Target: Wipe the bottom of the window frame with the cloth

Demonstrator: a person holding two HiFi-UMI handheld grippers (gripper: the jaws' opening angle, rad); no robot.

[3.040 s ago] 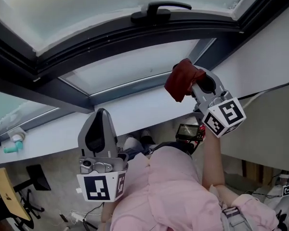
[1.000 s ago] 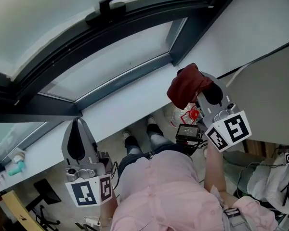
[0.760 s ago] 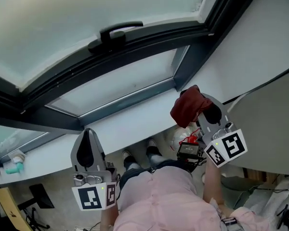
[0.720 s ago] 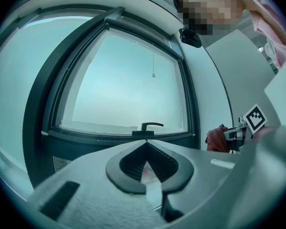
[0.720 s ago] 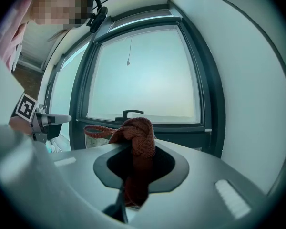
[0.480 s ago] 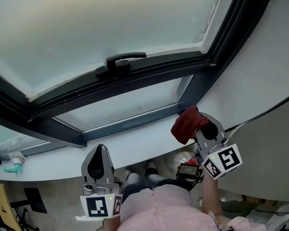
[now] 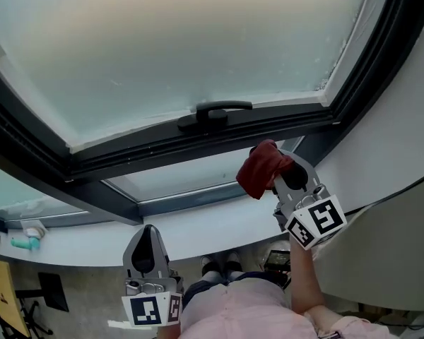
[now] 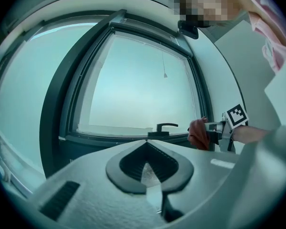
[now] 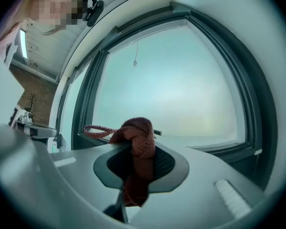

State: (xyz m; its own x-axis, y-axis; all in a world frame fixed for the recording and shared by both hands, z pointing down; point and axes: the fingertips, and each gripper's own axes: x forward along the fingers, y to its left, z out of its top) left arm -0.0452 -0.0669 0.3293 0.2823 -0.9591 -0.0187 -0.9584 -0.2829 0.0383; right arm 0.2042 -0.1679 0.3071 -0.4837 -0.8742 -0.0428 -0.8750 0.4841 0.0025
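Dark window frame (image 7: 113,162) | white sill (image 7: 78,242) | right gripper (image 7: 277,177) pinches red cloth (image 7: 258,169) | left gripper (image 7: 148,233) pressed together

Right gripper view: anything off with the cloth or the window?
Nothing spilled or damaged; the dark window frame looks sound. Only oddity: the dark red knitted cloth sits in the right tongs as a knotted wad, a thin loop trailing left, not spread flat.
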